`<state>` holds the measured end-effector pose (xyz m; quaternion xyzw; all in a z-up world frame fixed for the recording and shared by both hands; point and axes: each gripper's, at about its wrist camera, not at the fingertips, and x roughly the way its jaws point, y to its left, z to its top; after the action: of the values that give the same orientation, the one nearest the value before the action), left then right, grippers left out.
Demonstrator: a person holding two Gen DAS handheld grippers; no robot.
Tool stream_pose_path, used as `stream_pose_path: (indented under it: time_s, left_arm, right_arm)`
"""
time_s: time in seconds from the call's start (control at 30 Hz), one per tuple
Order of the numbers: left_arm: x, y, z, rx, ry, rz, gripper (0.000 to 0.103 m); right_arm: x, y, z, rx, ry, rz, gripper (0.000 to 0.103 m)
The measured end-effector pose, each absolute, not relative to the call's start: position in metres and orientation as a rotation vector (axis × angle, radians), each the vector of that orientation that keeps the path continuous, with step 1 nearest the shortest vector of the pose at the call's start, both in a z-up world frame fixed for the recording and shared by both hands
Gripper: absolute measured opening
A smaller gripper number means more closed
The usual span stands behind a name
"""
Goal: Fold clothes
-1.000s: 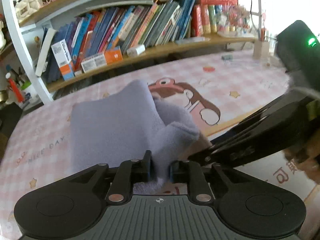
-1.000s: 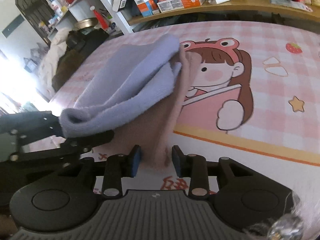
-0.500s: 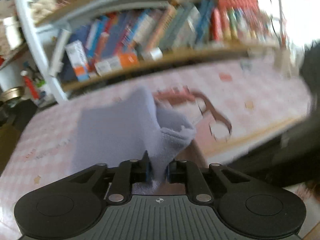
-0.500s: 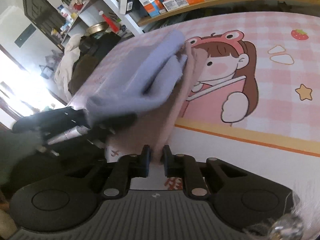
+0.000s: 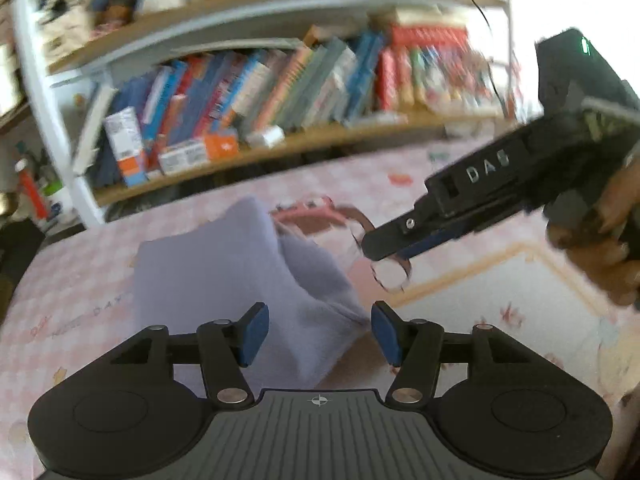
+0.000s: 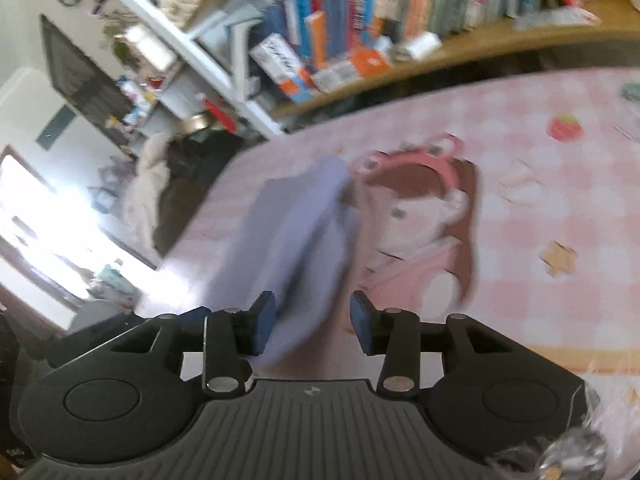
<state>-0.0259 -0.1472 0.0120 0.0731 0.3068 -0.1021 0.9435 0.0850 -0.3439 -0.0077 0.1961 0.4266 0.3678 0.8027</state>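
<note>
A lavender cloth (image 5: 224,276) lies folded in a soft heap on the pink checked tablecloth (image 5: 80,256). My left gripper (image 5: 318,332) is opening, its blue pads apart, with the cloth's near corner between them but untouched. The right gripper (image 5: 384,248) shows in the left wrist view, raised at the right and held by a hand (image 5: 600,248). In the right wrist view the cloth (image 6: 296,248) lies ahead, and my right gripper (image 6: 313,326) is opening too, its pads clear of the fabric's near edge.
A cartoon girl (image 6: 424,220) is printed on the tablecloth right of the cloth. A bookshelf (image 5: 256,92) packed with books runs along the table's far side. Left of the table is a cluttered room with a bright window (image 6: 36,240).
Both grippers were shut on the cloth's near corners half a second ago. Both have opened and let go, the cloth has dropped onto the table, and both hands have lifted and drawn back.
</note>
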Motion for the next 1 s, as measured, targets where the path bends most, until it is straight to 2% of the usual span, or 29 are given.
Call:
stream_pose_path:
  time_s: [0.07,0.17,0.2,0.23,0.33,0.37,0.4,0.43,0.47,0.53,0.63,0.7,0.87,1.0]
  left_arm:
    - [-0.027,-0.128,0.019,0.078,0.599,-0.178,0.058]
    - [-0.024,-0.102,0.018,0.031,0.607,-0.071,0.054]
    - [-0.023,-0.094,0.016,0.023,0.621,-0.046,0.042]
    - [-0.021,-0.087,0.013,0.014,0.637,-0.026,0.025]
    - [-0.017,-0.072,0.004,-0.005,0.673,-0.006,0.017]
    - [-0.016,-0.068,0.001,-0.009,0.682,-0.004,0.016]
    - [-0.015,-0.066,-0.002,-0.012,0.692,-0.004,0.016]
    - [-0.013,-0.064,-0.005,-0.013,0.703,-0.005,0.016]
    - [-0.012,-0.062,-0.007,-0.015,0.713,-0.006,0.016]
    - [-0.009,-0.059,-0.013,-0.021,0.736,-0.009,0.016]
    - [-0.004,-0.052,-0.024,-0.041,0.774,-0.013,0.019]
    - [-0.001,-0.049,-0.03,-0.048,0.795,-0.019,0.021]
    - [0.0,-0.053,-0.037,-0.022,0.813,-0.038,0.022]
    - [0.0,-0.052,-0.035,-0.017,0.815,-0.046,0.022]
  right_arm:
    - [0.089,-0.329,0.0,0.418,0.911,0.82,0.051]
    - [0.096,-0.307,0.002,0.416,0.944,0.843,0.056]
    - [0.099,-0.297,0.0,0.415,0.97,0.841,0.056]
    - [0.103,-0.29,-0.002,0.413,0.991,0.841,0.056]
    - [0.11,-0.272,-0.013,0.422,1.06,0.811,0.055]
    - [0.113,-0.267,-0.018,0.428,1.084,0.803,0.053]
    - [0.114,-0.264,-0.023,0.427,1.105,0.793,0.045]
    - [0.115,-0.26,-0.027,0.426,1.125,0.782,0.026]
    - [0.114,-0.257,-0.029,0.41,1.14,0.766,0.014]
    - [0.106,-0.257,-0.02,0.389,1.078,0.795,0.013]
    - [0.08,-0.269,0.016,0.371,0.87,0.954,0.012]
    - [0.072,-0.275,0.016,0.34,0.884,0.881,0.011]
    - [0.088,-0.292,-0.048,0.425,1.055,0.631,0.008]
    - [0.088,-0.286,-0.044,0.377,1.043,0.635,0.008]
